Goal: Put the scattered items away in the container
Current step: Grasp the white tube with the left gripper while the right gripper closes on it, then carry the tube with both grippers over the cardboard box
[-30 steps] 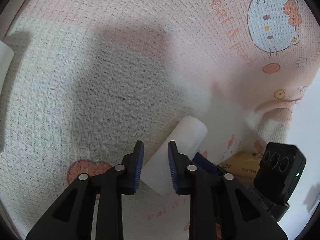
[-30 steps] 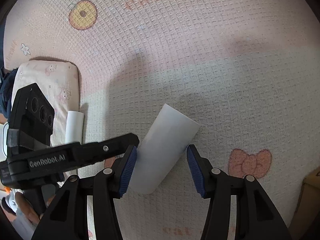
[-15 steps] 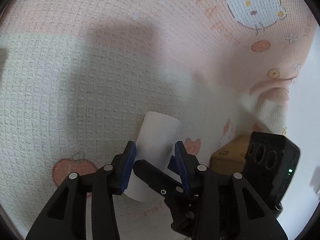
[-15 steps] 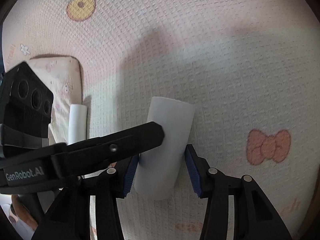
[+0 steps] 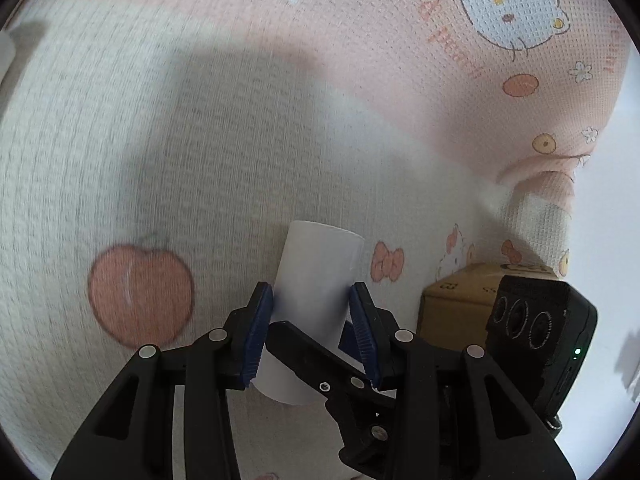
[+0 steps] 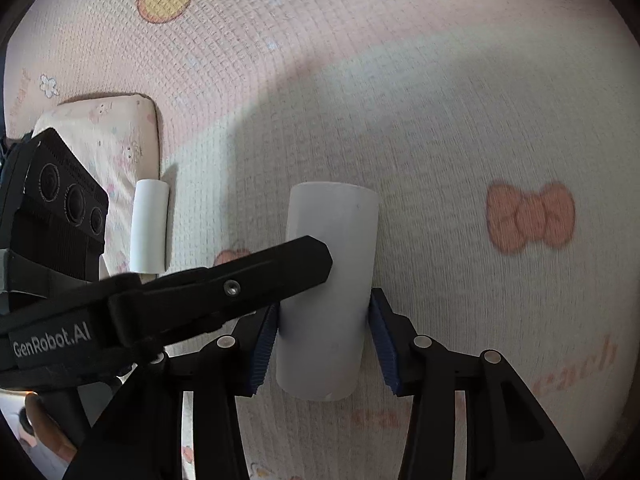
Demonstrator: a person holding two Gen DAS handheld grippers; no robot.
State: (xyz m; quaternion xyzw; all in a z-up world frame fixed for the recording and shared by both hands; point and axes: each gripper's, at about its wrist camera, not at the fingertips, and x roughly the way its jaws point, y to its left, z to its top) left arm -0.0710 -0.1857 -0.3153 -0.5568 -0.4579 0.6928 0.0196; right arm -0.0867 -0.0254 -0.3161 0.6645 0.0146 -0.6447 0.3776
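Note:
A white cylinder (image 5: pixel 316 276) lies on the patterned waffle blanket (image 5: pixel 200 120). My left gripper (image 5: pixel 316 320) has its blue pads on both sides of it and looks closed on it. My right gripper (image 6: pixel 324 332) also has its pads against the same cylinder (image 6: pixel 332 248) from the other side. The left gripper's finger (image 6: pixel 240 284) crosses in front of the cylinder in the right wrist view. A second, smaller white cylinder (image 6: pixel 150 226) lies to the left beside a pillow. A cardboard box (image 5: pixel 464 300) sits at the right in the left wrist view.
A pale printed pillow (image 6: pixel 108 140) lies at the left of the right wrist view. The blanket's edge (image 5: pixel 536 184) folds down at the right, with a white floor beyond. The right gripper's camera block (image 5: pixel 540 332) stands beside the box.
Both grippers have closed in on the white cylinder from opposite sides. The cylinder has turned from tilted to nearly straight between the pads. The views shifted slightly.

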